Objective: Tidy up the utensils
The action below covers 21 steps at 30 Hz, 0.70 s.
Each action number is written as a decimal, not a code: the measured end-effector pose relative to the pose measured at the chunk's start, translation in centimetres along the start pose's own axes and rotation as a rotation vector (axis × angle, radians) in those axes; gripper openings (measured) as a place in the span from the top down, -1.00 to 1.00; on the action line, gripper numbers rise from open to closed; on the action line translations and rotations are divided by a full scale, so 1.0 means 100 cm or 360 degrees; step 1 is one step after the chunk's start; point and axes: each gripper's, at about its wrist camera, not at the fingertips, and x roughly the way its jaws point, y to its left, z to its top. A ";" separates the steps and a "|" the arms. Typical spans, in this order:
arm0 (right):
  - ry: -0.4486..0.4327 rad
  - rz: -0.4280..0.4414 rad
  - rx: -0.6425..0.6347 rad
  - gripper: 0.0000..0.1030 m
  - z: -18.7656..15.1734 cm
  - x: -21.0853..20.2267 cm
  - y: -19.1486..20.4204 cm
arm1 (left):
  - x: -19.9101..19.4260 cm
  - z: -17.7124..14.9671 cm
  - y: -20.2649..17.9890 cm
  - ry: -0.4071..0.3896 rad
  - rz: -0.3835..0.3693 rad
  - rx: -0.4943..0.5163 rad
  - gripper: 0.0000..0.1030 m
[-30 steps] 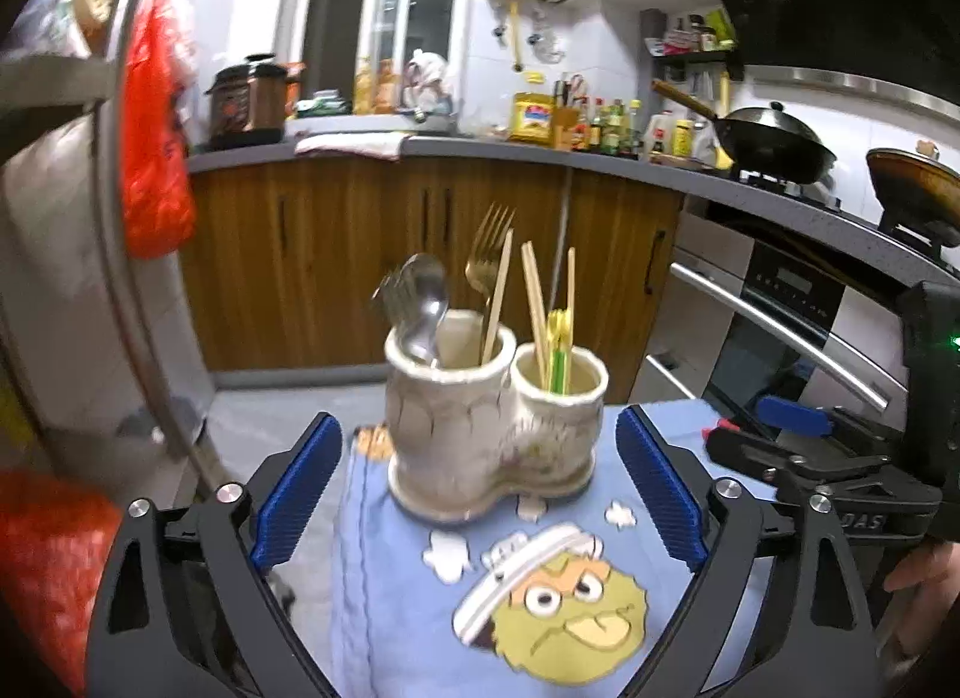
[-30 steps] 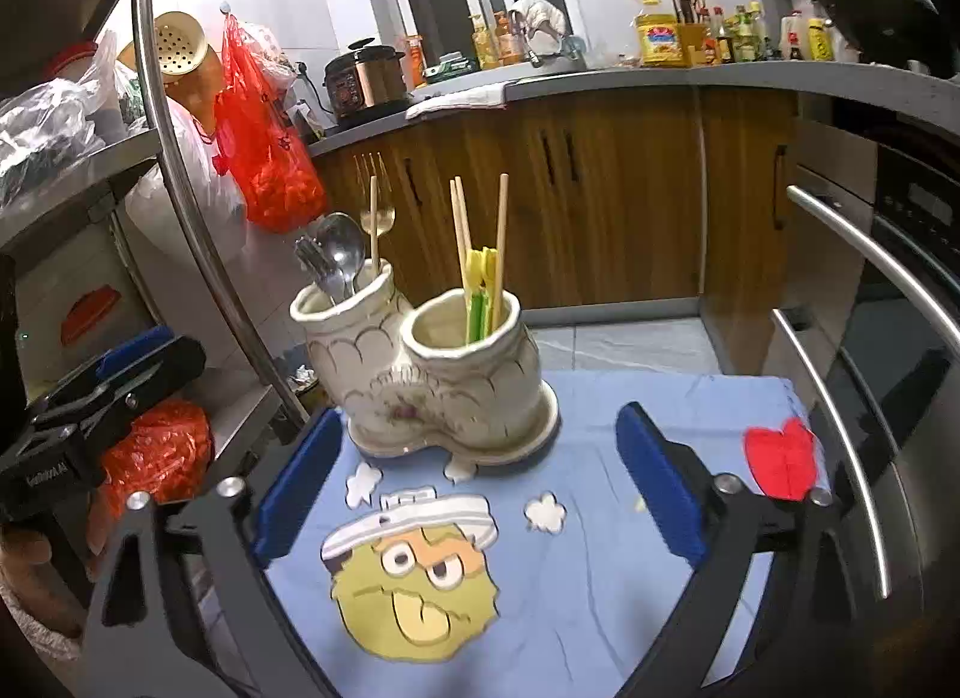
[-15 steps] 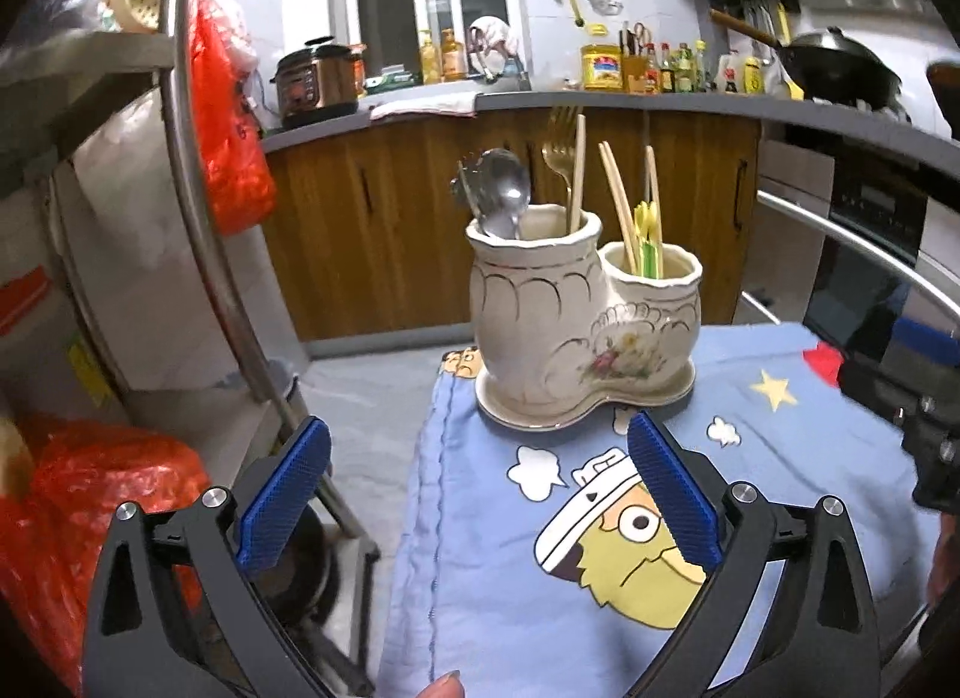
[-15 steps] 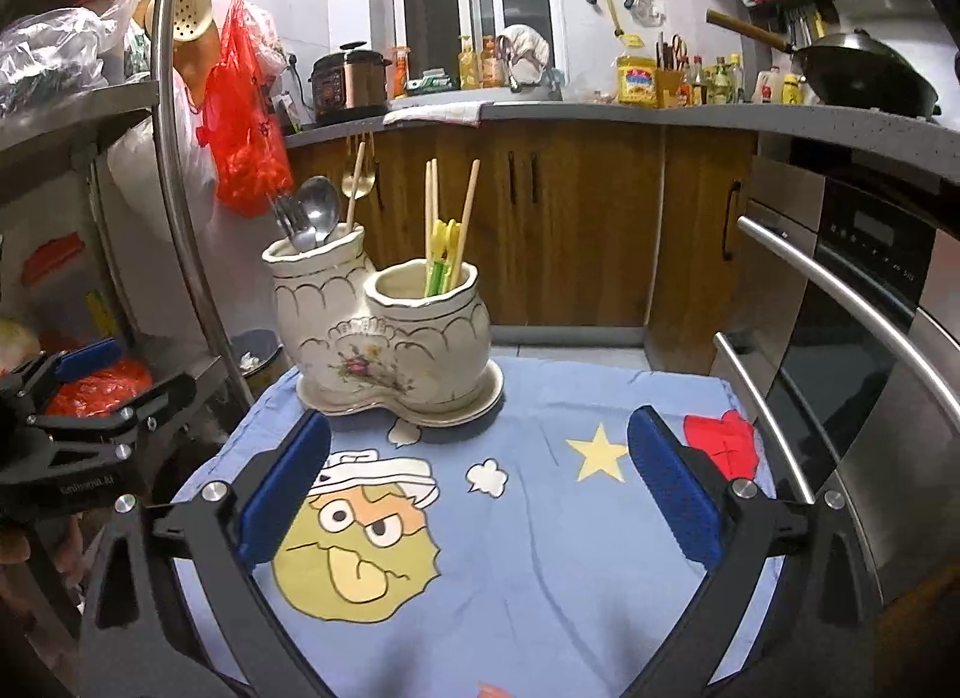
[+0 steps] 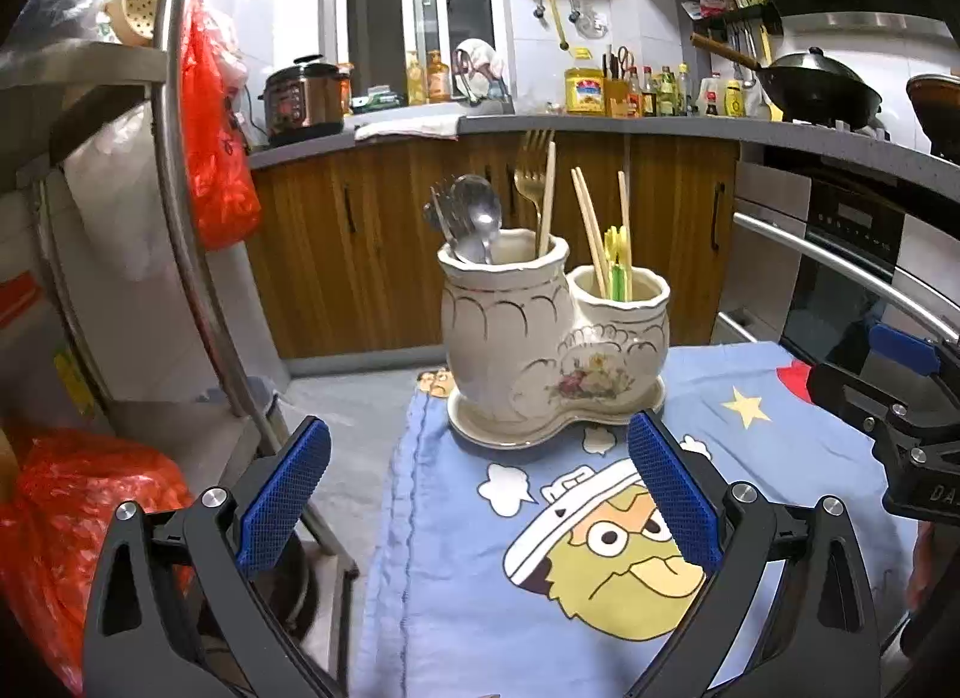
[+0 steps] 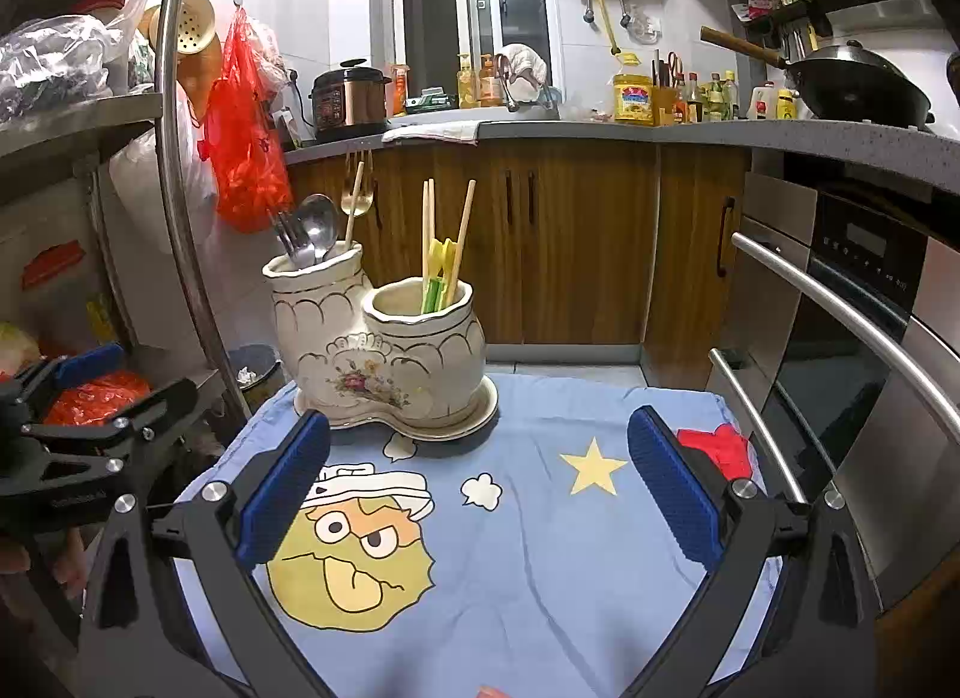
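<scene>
A cream ceramic double-cup utensil holder stands on a blue cartoon cloth. Its taller cup holds steel spoons, forks, a gold fork and a wooden chopstick. The shorter cup holds wooden chopsticks and yellow-green utensils. My left gripper is open and empty, a little in front of the holder. My right gripper is open and empty, in front and to the right of the holder. Each gripper shows at the edge of the other's view.
A steel rack with a curved pole and red bags stands left of the table. An oven with a bar handle is close on the right. Wooden cabinets and a cluttered counter lie behind.
Both grippers have drawn back from the holder and shifted a little; the holder now looks smaller in the right wrist view. Both stay open and empty. The holder has not moved.
</scene>
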 end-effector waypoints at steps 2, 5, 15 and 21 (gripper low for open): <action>0.0003 0.0000 -0.0001 -0.90 0.000 -0.001 0.000 | 0.000 0.000 -0.001 -0.0001 0.0002 0.0000 -0.91; 0.0002 -0.0005 -0.0008 -0.90 0.000 -0.001 0.001 | 0.002 -0.001 -0.002 -0.0001 -0.0002 0.0001 -0.91; -0.0001 -0.0015 -0.0012 -0.90 0.000 -0.001 0.002 | 0.002 -0.002 -0.003 0.0005 -0.0002 0.0004 -0.91; 0.0012 -0.0016 -0.0013 -0.90 -0.002 0.000 0.002 | 0.002 -0.002 -0.004 0.0007 -0.0001 0.0004 -0.91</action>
